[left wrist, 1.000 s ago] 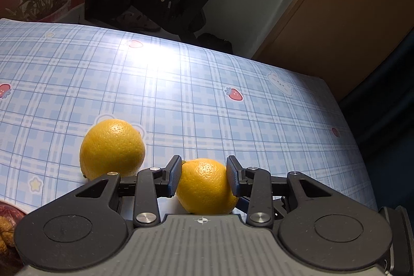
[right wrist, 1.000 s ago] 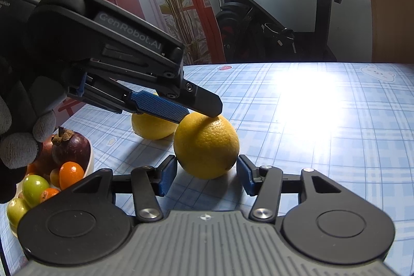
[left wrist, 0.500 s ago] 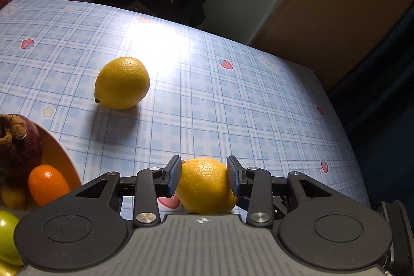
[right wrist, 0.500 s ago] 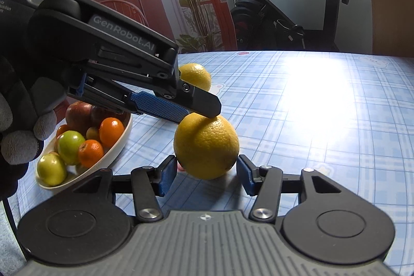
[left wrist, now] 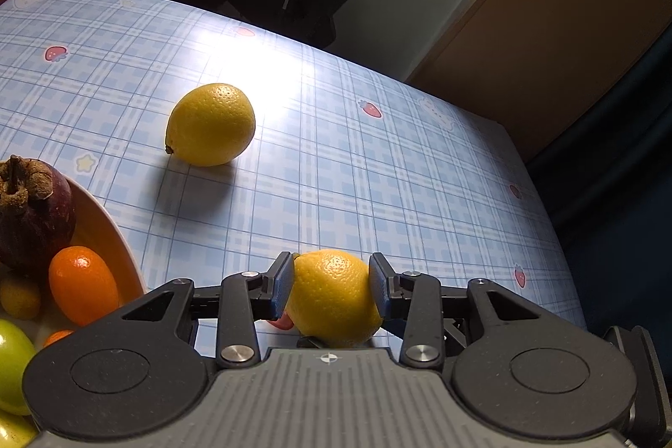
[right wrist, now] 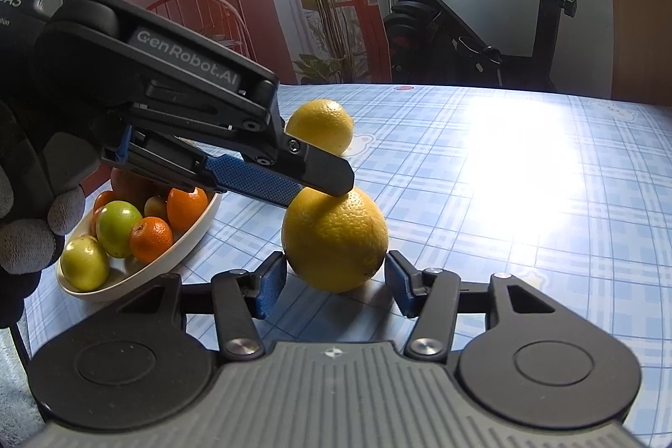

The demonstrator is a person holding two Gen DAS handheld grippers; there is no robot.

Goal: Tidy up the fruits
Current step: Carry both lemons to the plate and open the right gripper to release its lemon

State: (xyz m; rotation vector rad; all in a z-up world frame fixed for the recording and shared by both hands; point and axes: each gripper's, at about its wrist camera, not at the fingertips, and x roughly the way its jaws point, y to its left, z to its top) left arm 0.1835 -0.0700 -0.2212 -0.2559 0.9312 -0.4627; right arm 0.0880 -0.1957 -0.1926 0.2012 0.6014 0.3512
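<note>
**Fingers pinching one lemon, bowl waiting on the left**

Fingers first: my left gripper [left wrist: 330, 284] has its blue pads pressed on both flanks of a lemon [left wrist: 334, 297], so it's holding that fruit, and it looks lifted clear of the counter [left wrist: 378, 175]. From the right wrist view I can see that same lemon [right wrist: 334, 240] hanging between the left gripper's pads, just ahead of my right gripper [right wrist: 334, 282], whose fingers stand wide with nothing between them.

Going left to right: the fruit bowl [right wrist: 168, 259] sits at the left, already crowded with a dark purple fruit [left wrist: 35, 213], orange kumquats [right wrist: 151, 238] and green fruits [right wrist: 118, 221]. Then a second lemon [left wrist: 211, 124] lying loose on the counter, well apart from the held one.

My read: carry this lemon left and over the bowl rim, keep the squeeze steady since the round skin could roll out, and lower it onto the pile before letting go. A drop would likely knock small fruits out.

Room: plenty of bare cloth in the middle and far side. The counter's right edge [left wrist: 542, 204] drops to dark floor, so I'd keep any release well away from there.
</note>
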